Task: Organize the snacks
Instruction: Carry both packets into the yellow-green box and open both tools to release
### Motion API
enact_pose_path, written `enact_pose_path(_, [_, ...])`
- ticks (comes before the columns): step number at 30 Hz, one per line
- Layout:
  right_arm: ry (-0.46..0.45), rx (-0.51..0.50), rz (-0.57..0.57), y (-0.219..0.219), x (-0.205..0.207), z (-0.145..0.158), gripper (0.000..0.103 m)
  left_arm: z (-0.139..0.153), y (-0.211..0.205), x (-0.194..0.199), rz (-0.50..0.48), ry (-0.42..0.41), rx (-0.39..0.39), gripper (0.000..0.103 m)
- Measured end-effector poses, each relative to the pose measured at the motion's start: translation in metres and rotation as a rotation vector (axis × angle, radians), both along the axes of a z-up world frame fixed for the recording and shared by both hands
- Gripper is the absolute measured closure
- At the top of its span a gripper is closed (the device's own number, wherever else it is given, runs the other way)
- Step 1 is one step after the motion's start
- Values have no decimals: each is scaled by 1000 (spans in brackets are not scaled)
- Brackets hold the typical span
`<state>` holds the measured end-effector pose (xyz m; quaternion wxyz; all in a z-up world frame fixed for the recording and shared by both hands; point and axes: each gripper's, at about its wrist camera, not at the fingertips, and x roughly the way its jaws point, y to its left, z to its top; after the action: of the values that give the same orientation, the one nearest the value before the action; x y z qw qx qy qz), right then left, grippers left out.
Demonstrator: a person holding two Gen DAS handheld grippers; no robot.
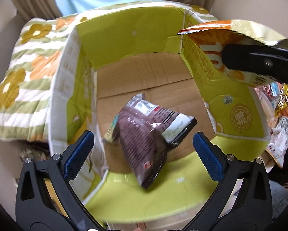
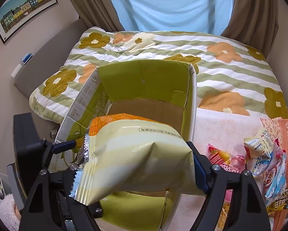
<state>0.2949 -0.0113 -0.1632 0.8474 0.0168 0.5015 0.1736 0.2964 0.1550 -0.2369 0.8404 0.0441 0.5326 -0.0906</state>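
Left wrist view: open cardboard box (image 1: 144, 88) w/ green-printed flaps stands on the bed, brown floor showing. Inside/over it: one dark brown snack pack (image 1: 144, 140), blurred, tilted, lower end over the near flap; can't tell if it rests on the floor or is in mid-air. Flowered quilt (image 1: 22, 77) lies left of and behind the box. Pile of small snack packets (image 1: 280, 119) sits just outside the box's right wall. Top right, the orange/cream chip bag (image 1: 217, 38) hangs over the box's right flap, w/ the right hand-held gripper (image 1: 259, 65) dark beneath it. Left hand-held gripper (image 1: 144, 154) points down into the box, blue-padded fingers (image 1: 80, 154) wide apart, nothing between the pads; brown pack is near but not touching them.

Right wrist view: same box (image 2: 149, 80) center, far flap upright, left flap leaning out; its interior is mostly hidden by the chip bag (image 2: 136, 157). Quilt (image 2: 230, 67) spreads behind; pink sheet (image 2: 221, 127) to the right carries the packet pile (image 2: 263, 163), just beside the box wall. Framed picture (image 2: 26, 9) on the wall upper left; brown curtains (image 2: 255, 11) flank a blue drape. Right hand-held gripper (image 2: 136, 173) is clamped on the chip bag across its width, bag puffed and held above the box's near edge. Left hand-held gripper (image 2: 53, 150) pokes in at left beside the leaning flap.
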Motion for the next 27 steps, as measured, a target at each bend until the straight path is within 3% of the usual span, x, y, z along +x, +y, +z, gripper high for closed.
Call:
enact_pose_path(7, [-6,10,45,12,3,-6,25,16,24,-26,113,-37,-14,1])
enact_pose_path(16, [-27,13,79,27,0,-19,23,30,38,-39,152,-72,-24,1])
enact_pose_path(18, [-28,33,68,27,-3,-21,17,33,40,-42,158,-76,-32,1])
enact_pose_path(20, [-20,29,74,28,-4,-23,1,36,41,-47,157,-80,-29,1])
enact_pose_path(27, [-62,61,43,20,-22,-20,1,42,46,-58,145,-95,-18,1])
